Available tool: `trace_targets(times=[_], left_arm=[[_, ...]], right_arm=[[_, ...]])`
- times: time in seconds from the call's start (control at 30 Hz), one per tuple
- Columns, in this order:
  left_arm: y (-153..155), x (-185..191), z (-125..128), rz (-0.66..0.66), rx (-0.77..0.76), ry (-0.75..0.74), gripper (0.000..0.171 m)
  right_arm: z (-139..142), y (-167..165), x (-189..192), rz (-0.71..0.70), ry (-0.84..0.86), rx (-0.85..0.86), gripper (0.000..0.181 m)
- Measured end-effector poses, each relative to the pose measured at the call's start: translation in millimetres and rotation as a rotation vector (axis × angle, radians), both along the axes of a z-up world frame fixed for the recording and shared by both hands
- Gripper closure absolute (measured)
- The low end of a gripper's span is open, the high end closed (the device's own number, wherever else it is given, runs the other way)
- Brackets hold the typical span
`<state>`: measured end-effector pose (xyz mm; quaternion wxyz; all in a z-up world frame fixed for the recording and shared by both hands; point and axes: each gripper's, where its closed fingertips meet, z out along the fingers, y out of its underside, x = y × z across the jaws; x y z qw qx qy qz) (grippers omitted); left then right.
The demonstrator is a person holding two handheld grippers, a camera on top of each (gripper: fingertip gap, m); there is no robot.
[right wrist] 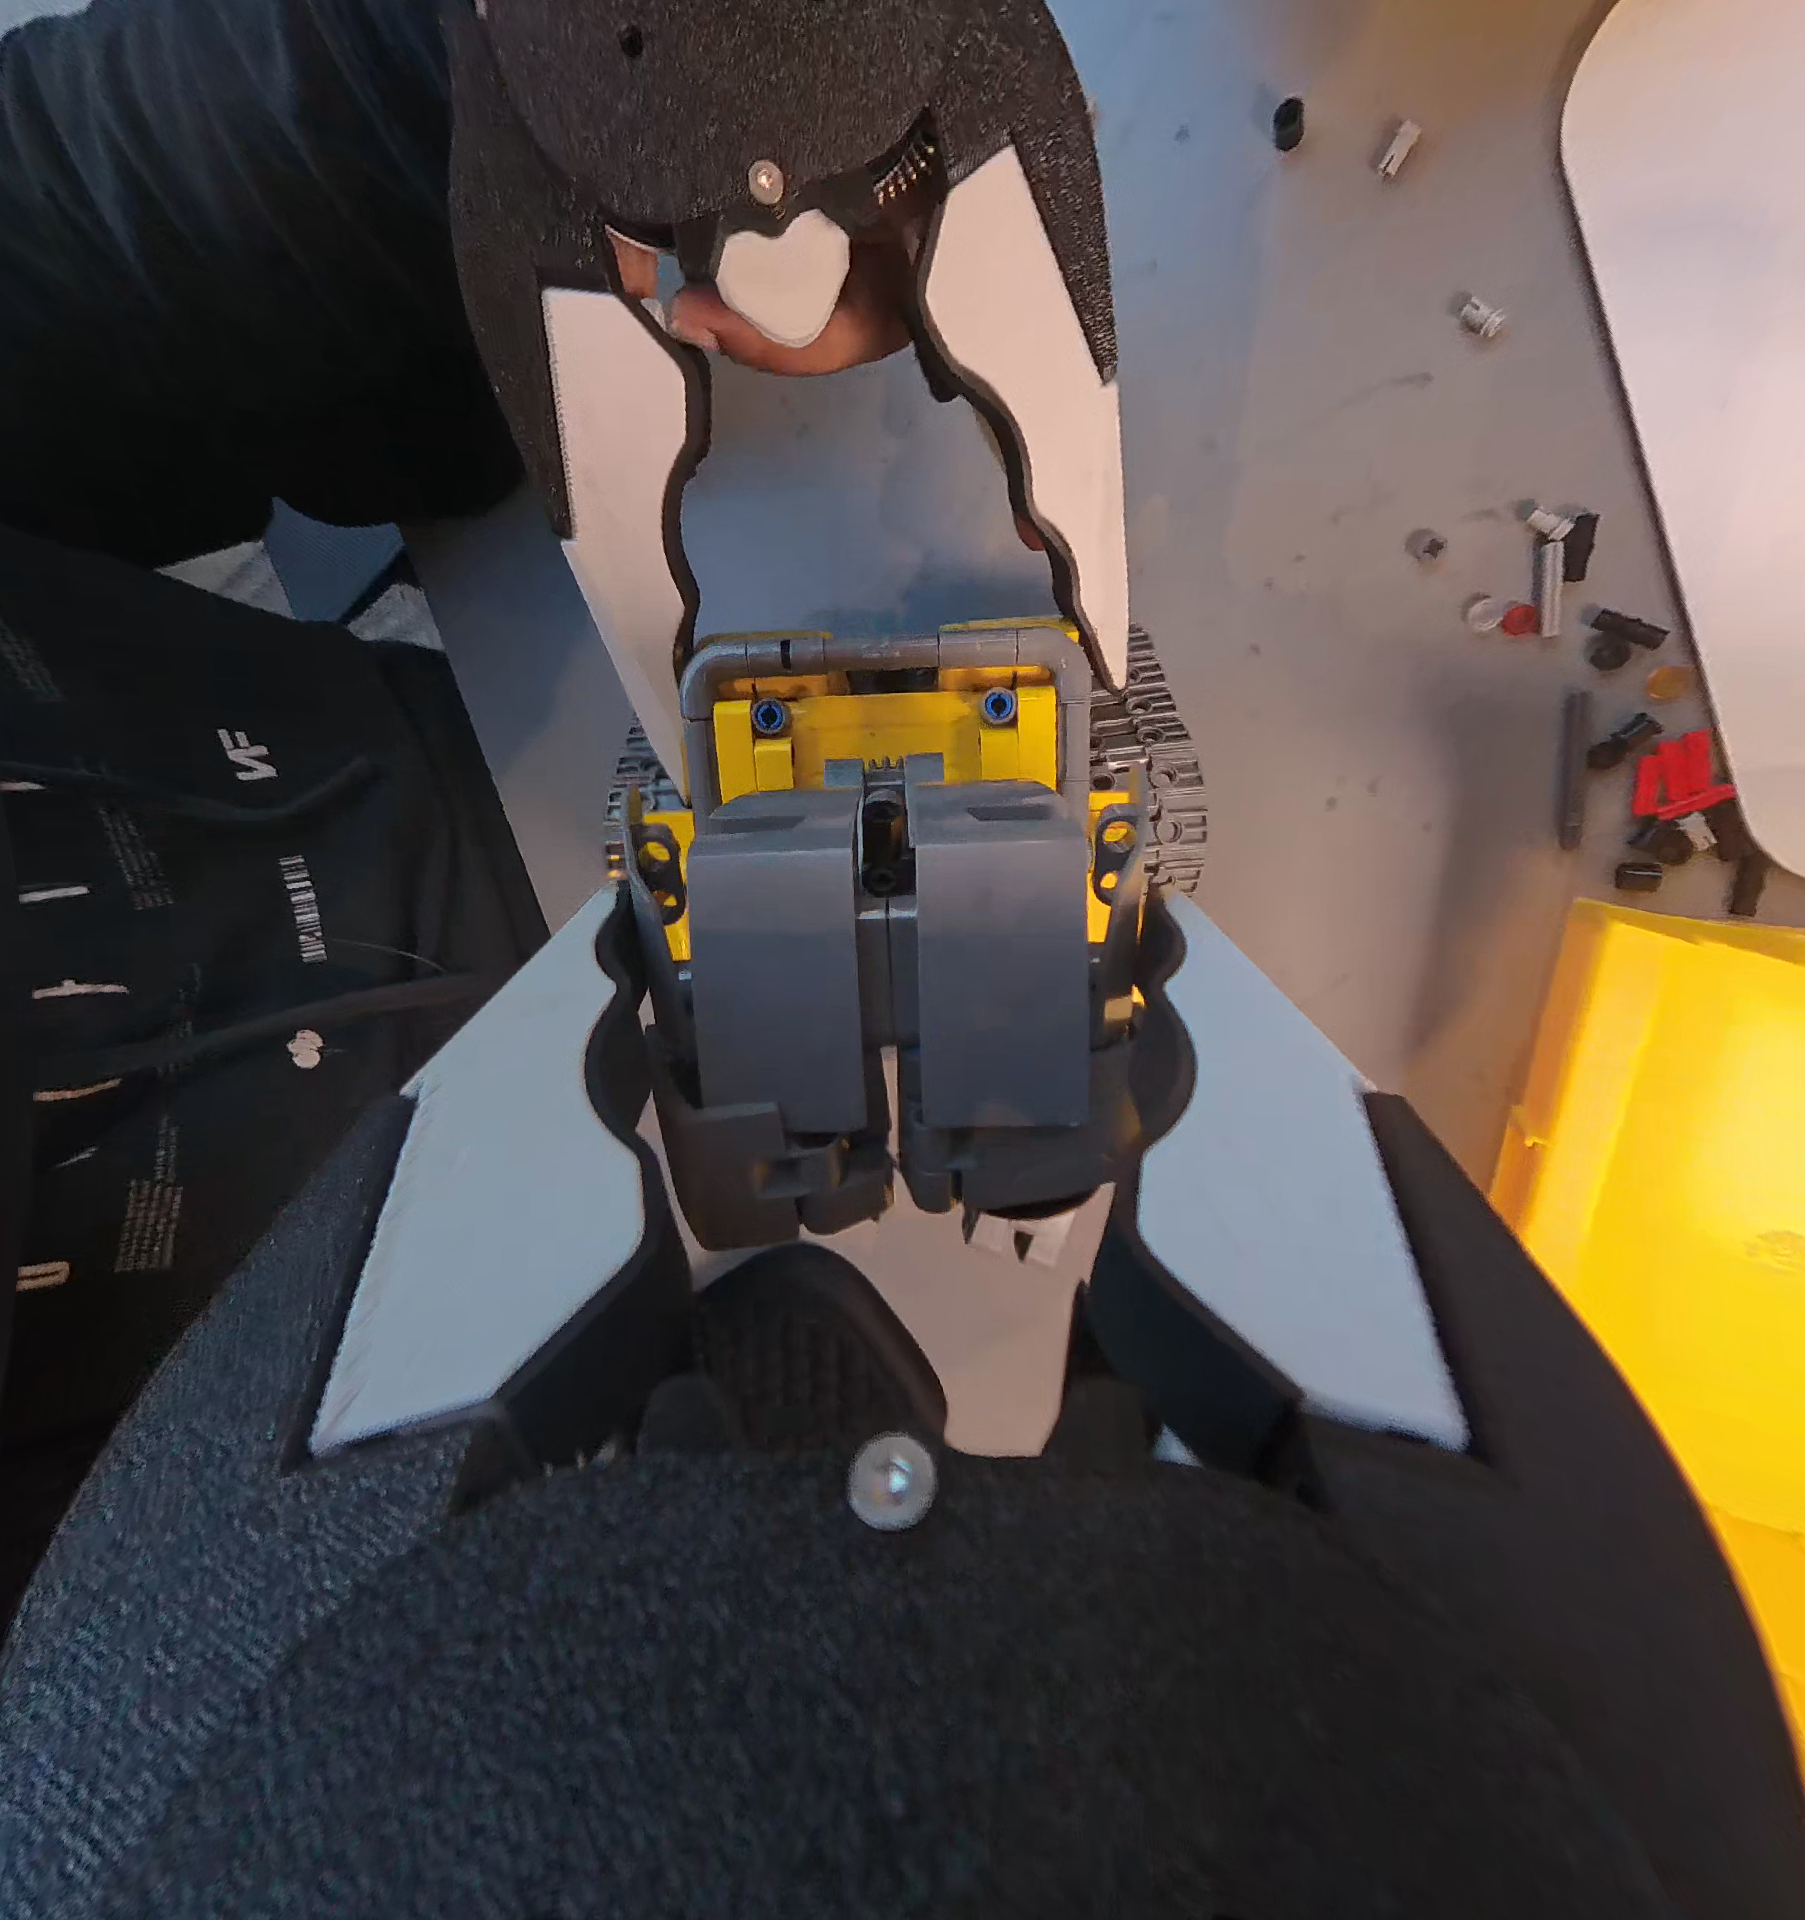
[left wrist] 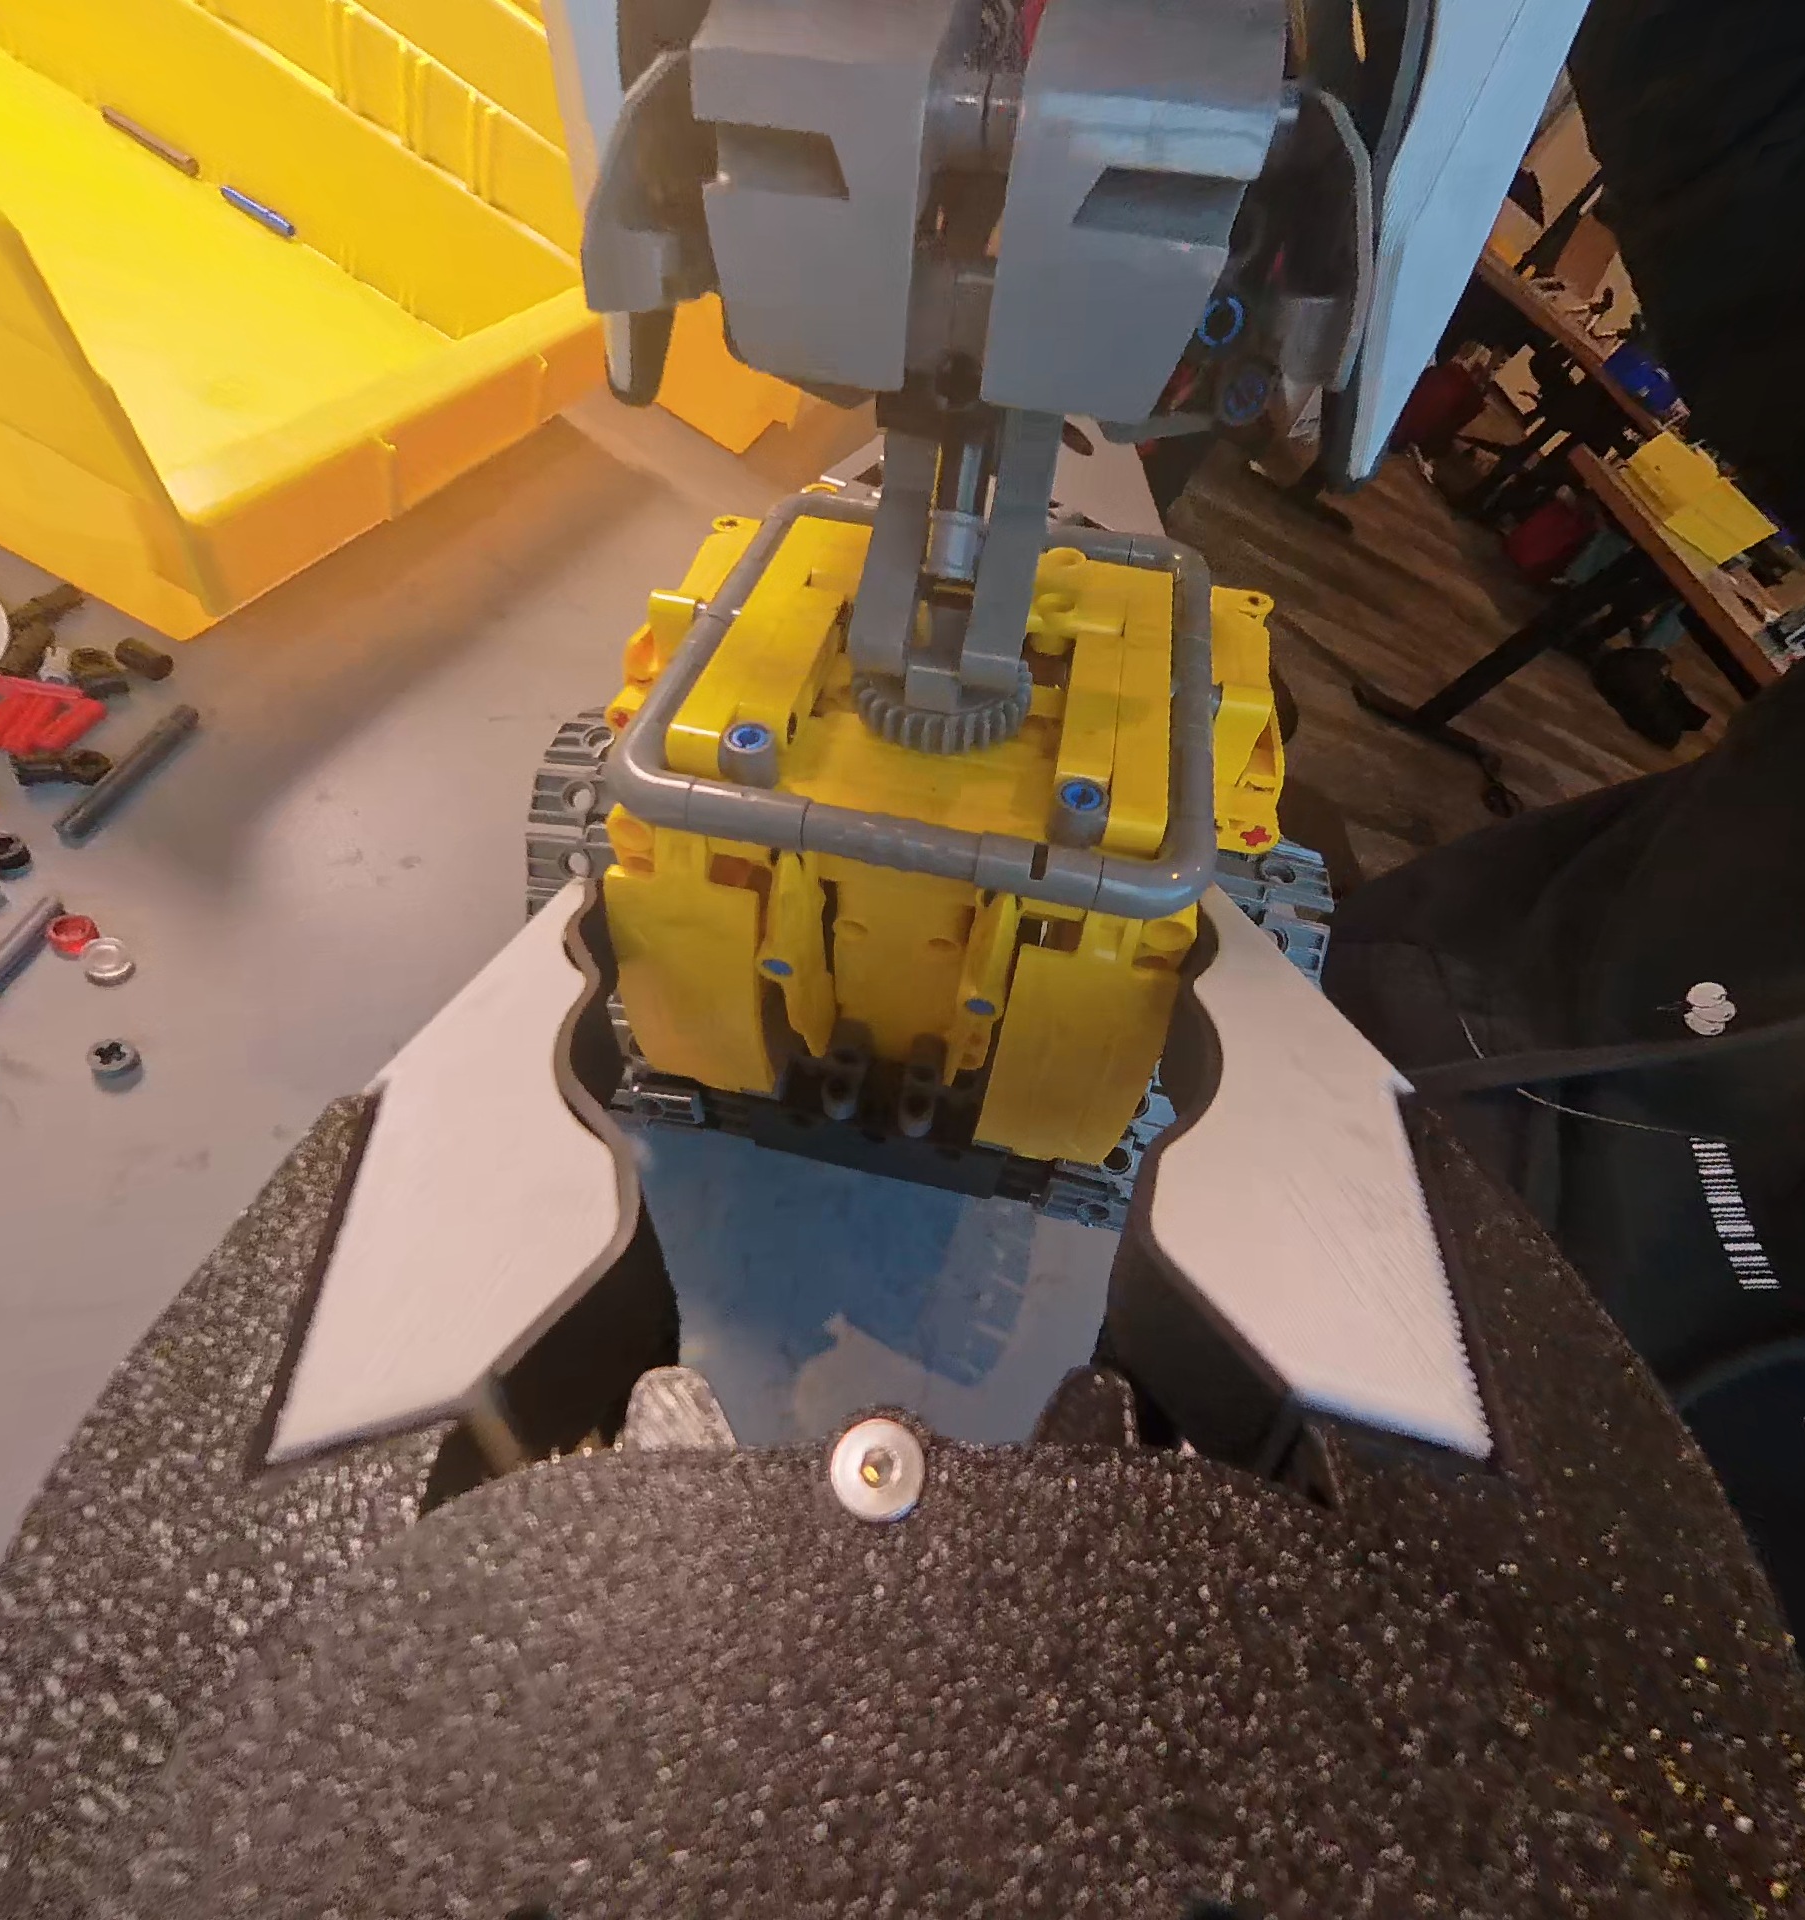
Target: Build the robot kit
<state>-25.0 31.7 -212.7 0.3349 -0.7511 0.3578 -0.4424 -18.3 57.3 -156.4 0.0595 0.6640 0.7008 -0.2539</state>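
Brick robot body between left jaws, grey head between right jaws

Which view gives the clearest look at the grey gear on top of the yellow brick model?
The left wrist view: the grey gear sits unobstructed at the foot of the neck on the yellow body. In the right wrist view the grey head covers it, leaving only a few teeth visible.

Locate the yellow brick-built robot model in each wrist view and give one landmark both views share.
Left wrist view: yellow model at centre, its body between the left gripper fingertips.
Right wrist view: centre, beyond its grey head, which sits between the right gripper fingertips.
Shared landmark: grey tube frame with blue pins.
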Motion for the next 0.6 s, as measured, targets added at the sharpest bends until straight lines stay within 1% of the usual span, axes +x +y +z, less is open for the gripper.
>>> trace_targets(times=[0.1,0.17,0.27,0.33,0.4,0.5,0.6], left_arm=[[-5,1,-3,-0.032,0.04,0.041,0.065],[-8,0,-4,-0.042,0.053,0.057,0.066],[-9,0,-5,-0.049,0.055,0.061,0.065],[-10,-1,-6,-0.055,0.064,0.072,0.066],[-12,-3,-7,-0.057,0.068,0.079,0.065],[-13,-3,-8,-0.057,0.077,0.075,0.065],[-13,-4,-8,-0.057,0.08,0.076,0.065]], right_arm=[[-3,-6,7,0.135,-0.077,0.024,0.088],[-4,-10,7,0.184,-0.142,0.037,0.088],[-3,-13,-5,0.204,-0.219,0.075,0.087],[-4,-15,-3,0.243,-0.308,0.11,0.087],[-4,-16,-4,0.256,-0.362,0.132,0.087],[-5,-18,-5,0.257,-0.388,0.15,0.087],[-5,-19,-6,0.256,-0.355,0.161,0.086]])
